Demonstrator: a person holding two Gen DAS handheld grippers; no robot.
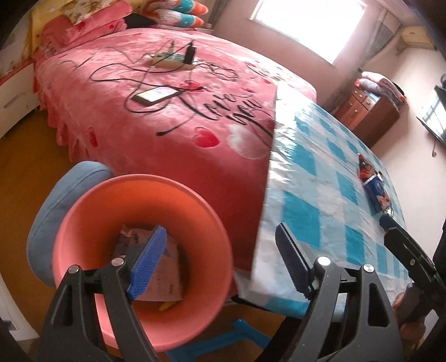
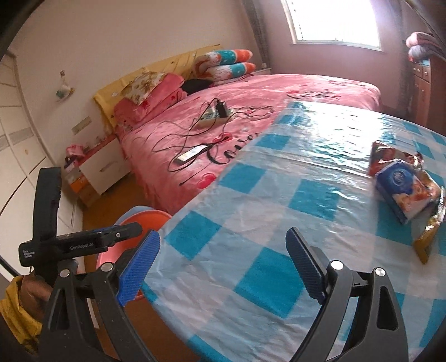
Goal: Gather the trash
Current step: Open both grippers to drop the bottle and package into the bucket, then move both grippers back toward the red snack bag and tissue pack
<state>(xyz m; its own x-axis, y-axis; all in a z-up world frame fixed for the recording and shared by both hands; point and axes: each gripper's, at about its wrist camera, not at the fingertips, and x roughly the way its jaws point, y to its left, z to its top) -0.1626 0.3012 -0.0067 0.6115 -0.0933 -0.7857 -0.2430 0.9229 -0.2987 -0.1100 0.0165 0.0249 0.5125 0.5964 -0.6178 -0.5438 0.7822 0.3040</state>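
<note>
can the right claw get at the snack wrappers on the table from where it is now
Probably yes. The right claw is open and empty over the checked tablecloth, and only bare cloth lies between it and the snack wrappers, off to its right.

walls: pale | floor [image 1: 25,167]: brown | bed [image 2: 251,92]: pink cover, pillows | window [image 2: 334,22]: bright daylight | cabinet [image 1: 368,111]: brown wood | worktop [image 2: 251,222]: blue-white checked cloth

Left gripper [image 1: 220,261] pad hides part of bin [image 1: 83,222] trash; wrappers [image 2: 404,189] blurred.
</note>
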